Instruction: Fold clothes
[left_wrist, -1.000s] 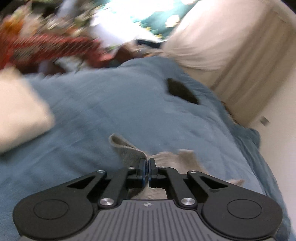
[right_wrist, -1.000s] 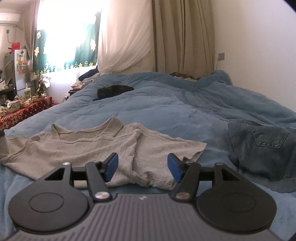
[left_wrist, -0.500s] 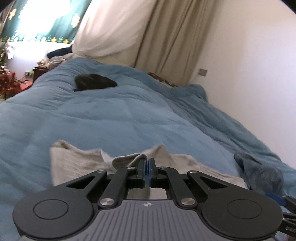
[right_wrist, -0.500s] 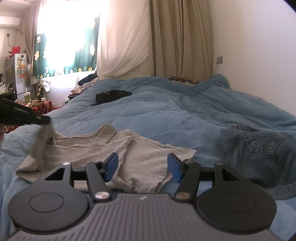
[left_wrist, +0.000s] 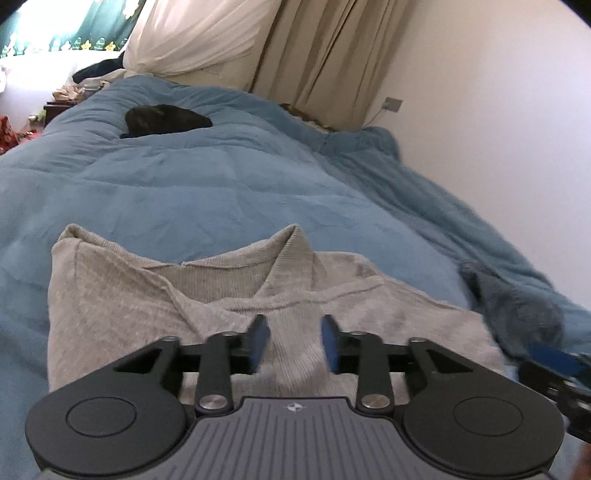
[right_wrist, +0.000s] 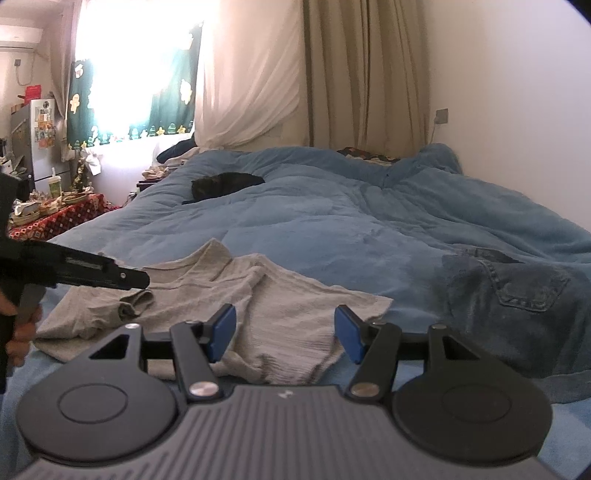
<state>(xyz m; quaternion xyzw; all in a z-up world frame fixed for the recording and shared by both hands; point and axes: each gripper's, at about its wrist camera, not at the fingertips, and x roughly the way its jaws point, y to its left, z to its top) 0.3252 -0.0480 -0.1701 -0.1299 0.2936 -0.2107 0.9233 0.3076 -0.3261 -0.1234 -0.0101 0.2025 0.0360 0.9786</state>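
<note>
Left hand-held gripper (left_wrist: 294, 341) open, empty, above grey shirt (left_wrist: 147, 306).

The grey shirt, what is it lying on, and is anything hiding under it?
The grey shirt lies on the blue duvet, which shows all around it. The jeans lie beside it. One side is folded over onto itself. Whatever is under the cloth is covered, so that cannot be seen.

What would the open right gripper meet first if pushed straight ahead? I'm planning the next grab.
Probably the crumpled grey knit T-shirt lying on the blue quilt, right between the right gripper fingers; depth is hard to judge.
</note>
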